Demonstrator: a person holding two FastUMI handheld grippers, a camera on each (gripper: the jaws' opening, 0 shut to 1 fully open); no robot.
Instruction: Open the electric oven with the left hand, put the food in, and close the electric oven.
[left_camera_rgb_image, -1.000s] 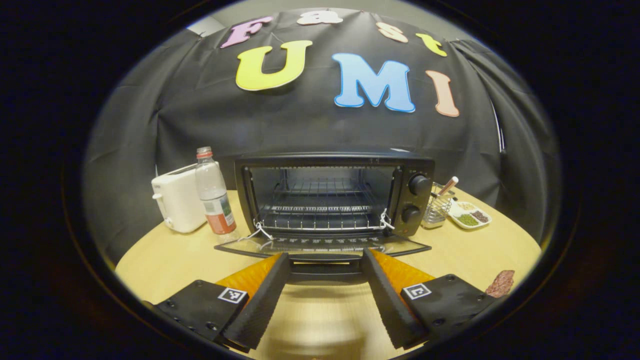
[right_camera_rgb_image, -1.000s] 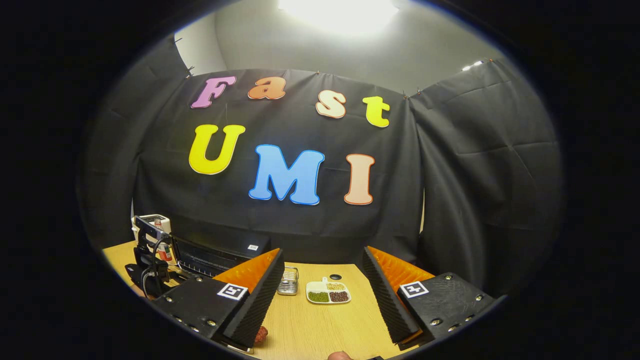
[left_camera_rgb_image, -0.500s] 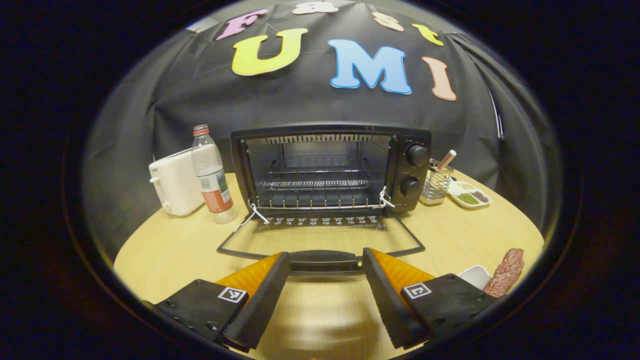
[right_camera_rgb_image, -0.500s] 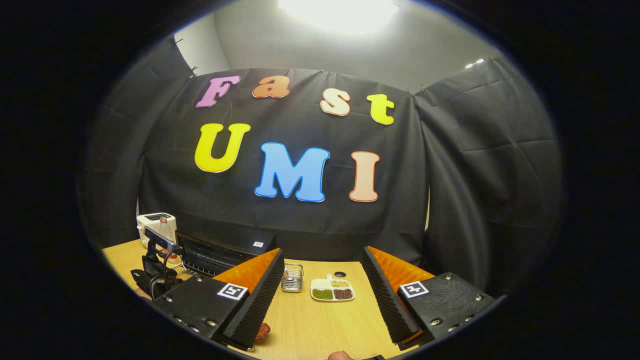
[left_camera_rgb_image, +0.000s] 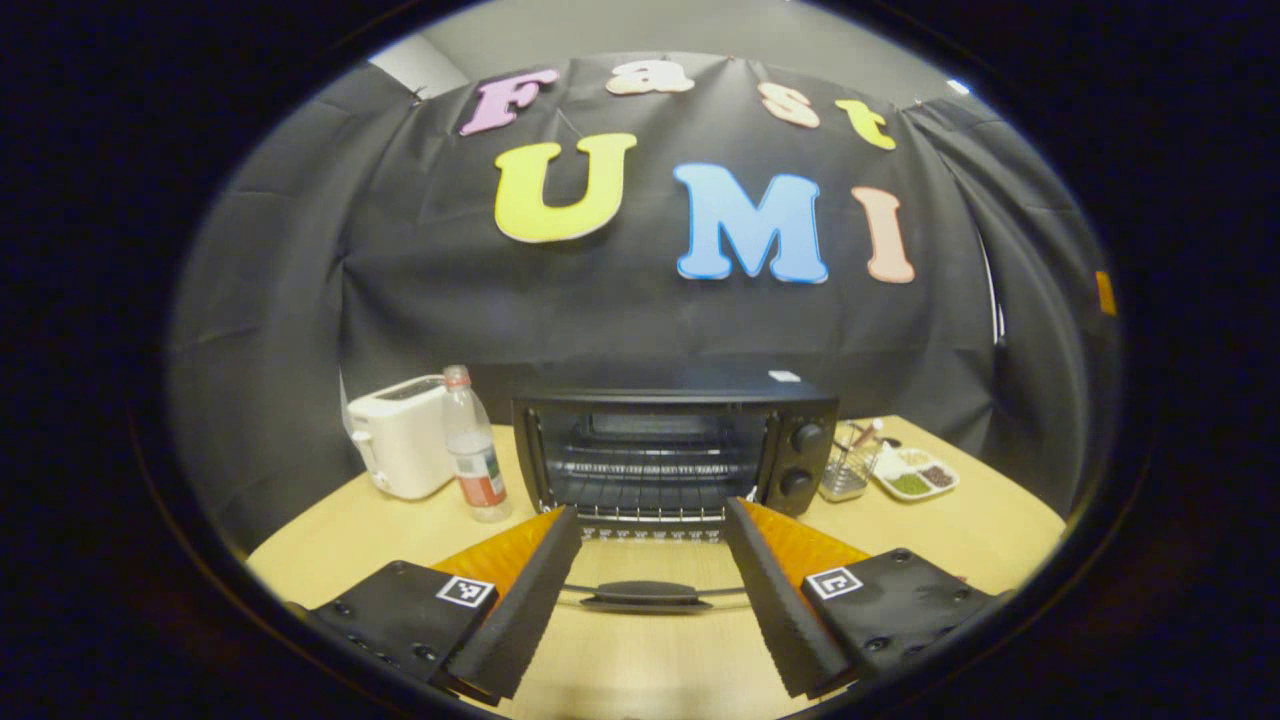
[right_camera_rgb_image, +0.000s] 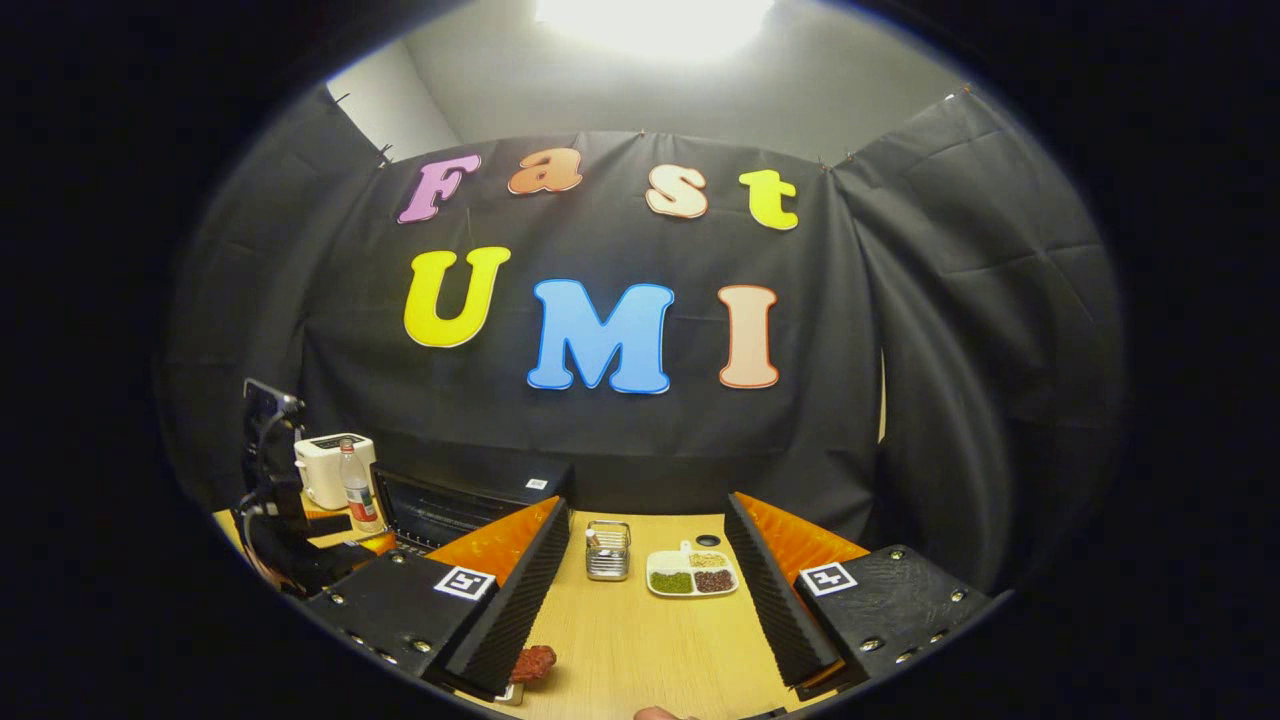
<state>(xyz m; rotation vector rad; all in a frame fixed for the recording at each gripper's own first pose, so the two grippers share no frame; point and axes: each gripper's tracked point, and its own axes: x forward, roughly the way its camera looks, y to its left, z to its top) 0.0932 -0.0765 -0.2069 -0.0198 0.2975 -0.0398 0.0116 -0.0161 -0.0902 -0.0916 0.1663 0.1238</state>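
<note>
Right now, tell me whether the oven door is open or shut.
Open. The oven door lies folded down flat before the electric oven, its handle nearest the left gripper, and the wire racks show inside.

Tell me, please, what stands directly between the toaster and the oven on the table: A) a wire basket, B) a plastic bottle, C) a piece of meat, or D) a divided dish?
B: in the left gripper view the bottle stands upright between the toaster and the oven, while the wire basket and the divided dish sit on the oven's other side.
</note>
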